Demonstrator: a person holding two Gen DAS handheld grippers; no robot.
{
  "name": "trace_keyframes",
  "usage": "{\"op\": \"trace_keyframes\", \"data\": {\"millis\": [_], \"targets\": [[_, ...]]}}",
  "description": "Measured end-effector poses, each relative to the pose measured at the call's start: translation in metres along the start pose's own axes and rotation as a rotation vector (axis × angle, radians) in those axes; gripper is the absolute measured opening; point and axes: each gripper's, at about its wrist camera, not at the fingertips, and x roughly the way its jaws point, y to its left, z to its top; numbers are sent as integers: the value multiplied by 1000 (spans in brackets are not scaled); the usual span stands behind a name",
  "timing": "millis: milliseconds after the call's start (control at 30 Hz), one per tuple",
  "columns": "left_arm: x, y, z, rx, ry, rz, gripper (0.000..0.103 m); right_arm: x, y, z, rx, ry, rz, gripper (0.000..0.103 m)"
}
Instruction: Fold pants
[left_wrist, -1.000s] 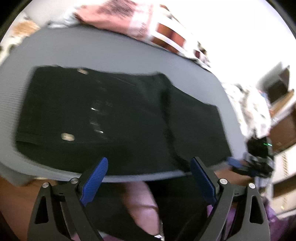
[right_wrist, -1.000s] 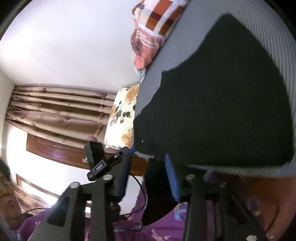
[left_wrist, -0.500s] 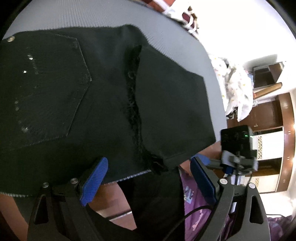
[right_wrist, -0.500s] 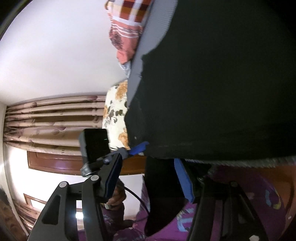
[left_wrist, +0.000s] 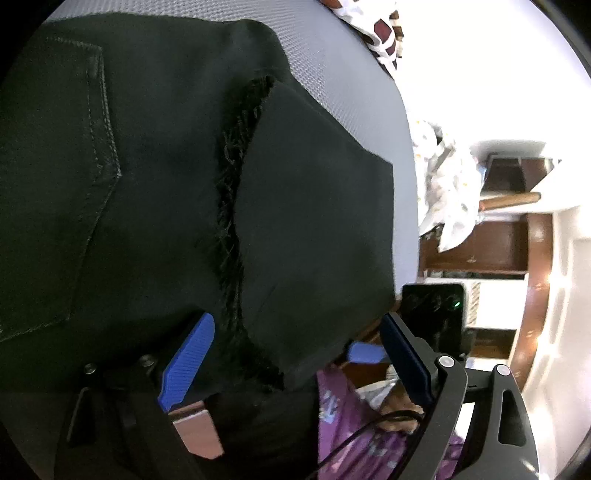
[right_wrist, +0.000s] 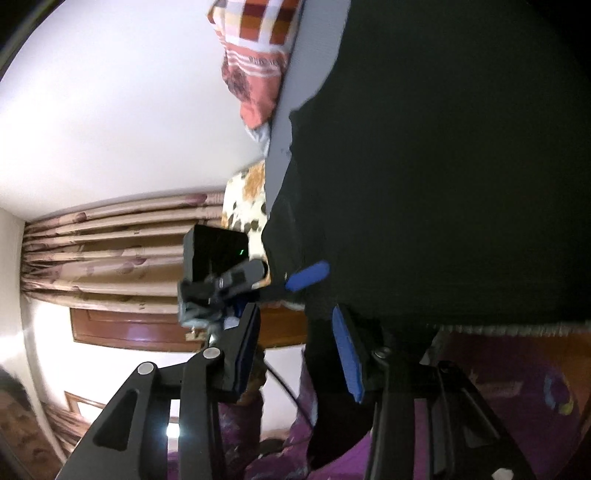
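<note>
2 grippers are seen at the near edge of the grey textured bed surface (left_wrist: 343, 70), where the black folded denim pants (left_wrist: 155, 192) are spread. The left gripper (left_wrist: 295, 354) is held released, its blue-padded fingers (left_wrist: 188, 358) wide apart above the frayed hem. The right gripper (right_wrist: 295, 350) is also spread, with hanging black cloth between its fingers.

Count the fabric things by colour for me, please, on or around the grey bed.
Black: 1, the pants.
Orange checked: 1, a blanket.
White floral: 1, a pillow.
White spotted: 1, a cloth.
Total: 4.
</note>
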Motion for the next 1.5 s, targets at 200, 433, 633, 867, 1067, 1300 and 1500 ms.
{"op": "trace_keyframes", "data": {"millis": [200, 433, 633, 867, 1067, 1300, 1500], "targets": [[1, 0, 1, 0, -20, -52, 91, 4, -9, -3, 24, -12, -35, 49], [11, -9, 3, 54, -51, -7, 50, 4, -11, 0, 46, -29, 14, 53], [16, 14, 4, -39, -14, -16, 21, 7, -12, 0, 50, -31, 23, 56], [9, 14, 13, -70, -30, -17, 36, 9, -14, -1, 55, -34, 37, 59], [12, 0, 26, -5, -84, -4, 51, 10, -15, -1, 56, -37, 45, 61], [17, -7, 25, 90, -135, 143, 5, 10, -17, -1, 54, -38, 52, 62], [10, -31, 19, 219, -195, 200, 5, 10, -18, 1, 53, -45, 64, 63]]}}
